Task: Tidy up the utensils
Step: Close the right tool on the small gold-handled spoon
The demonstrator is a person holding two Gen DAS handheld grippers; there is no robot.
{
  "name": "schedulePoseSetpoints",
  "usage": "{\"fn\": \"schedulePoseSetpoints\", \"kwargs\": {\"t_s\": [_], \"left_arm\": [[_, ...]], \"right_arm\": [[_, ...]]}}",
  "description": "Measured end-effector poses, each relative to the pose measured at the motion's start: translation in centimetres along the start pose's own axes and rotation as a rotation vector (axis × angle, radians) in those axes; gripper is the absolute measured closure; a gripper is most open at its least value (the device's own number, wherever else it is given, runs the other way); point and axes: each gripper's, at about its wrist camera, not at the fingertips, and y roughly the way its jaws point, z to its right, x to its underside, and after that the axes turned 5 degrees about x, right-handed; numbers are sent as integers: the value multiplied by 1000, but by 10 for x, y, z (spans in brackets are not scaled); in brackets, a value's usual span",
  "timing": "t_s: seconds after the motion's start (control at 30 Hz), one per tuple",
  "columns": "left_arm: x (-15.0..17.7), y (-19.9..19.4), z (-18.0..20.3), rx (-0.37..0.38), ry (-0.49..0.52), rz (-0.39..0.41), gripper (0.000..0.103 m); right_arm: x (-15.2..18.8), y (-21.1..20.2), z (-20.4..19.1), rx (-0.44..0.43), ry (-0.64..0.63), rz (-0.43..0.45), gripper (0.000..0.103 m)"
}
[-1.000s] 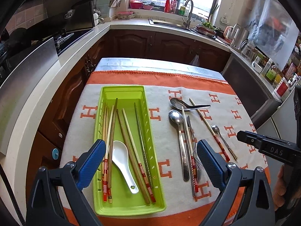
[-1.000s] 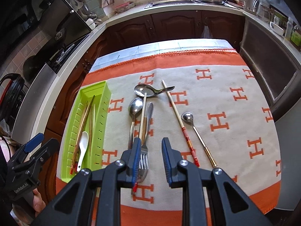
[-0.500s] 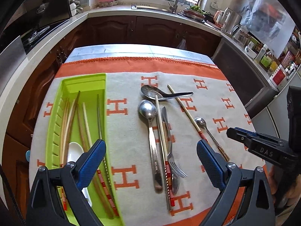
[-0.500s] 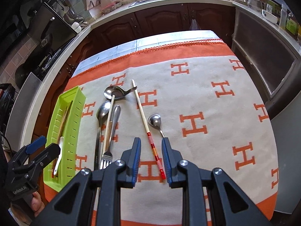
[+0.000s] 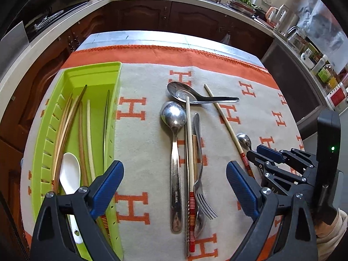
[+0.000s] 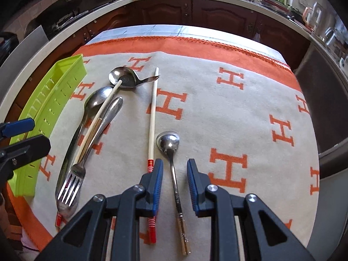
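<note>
Seen from both wrist cameras: a desk (image 5: 152, 38) covered by a beige cloth (image 6: 217, 113) with orange H marks and an orange border.

Near the desk's left edge, a lime green tray (image 5: 91, 74) holding several chopsticks (image 5: 81, 126) and a white spoon (image 5: 69, 174).

At the desk's middle, a cluster of loose utensils: a large steel spoon (image 5: 175, 143), a fork (image 5: 201, 174) and a red-banded chopstick (image 5: 189, 152) lying side by side, touching (a second steel spoon (image 5: 184, 93) lies crosswise at their far end).

Further right, another red-banded chopstick (image 6: 152, 117) and, just beside it, a small spoon (image 6: 168, 143) with a pale handle.

Left gripper (image 5: 175, 188) hovering above the cluster, fingers (image 5: 106, 187) spread wide, gripping nothing.

Right gripper (image 6: 175, 187) low over the near edge, fingers (image 6: 157, 182) parted narrowly on either side of the small spoon's handle, not pressing on it; one finger overlapping the nearby chopstick's red end in view.
</note>
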Motion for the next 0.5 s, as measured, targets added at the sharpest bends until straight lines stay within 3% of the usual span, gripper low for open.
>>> {"fn": "schedulePoseSetpoints", "kwargs": {"t_s": [0.37, 0.5], "left_arm": [[3, 3, -11, 6, -12, -11, 9], [1, 3, -14, 30, -21, -9, 9]], "right_arm": [[-8, 12, -31, 186, -168, 78, 75], [-11, 12, -26, 168, -152, 83, 80]]}}
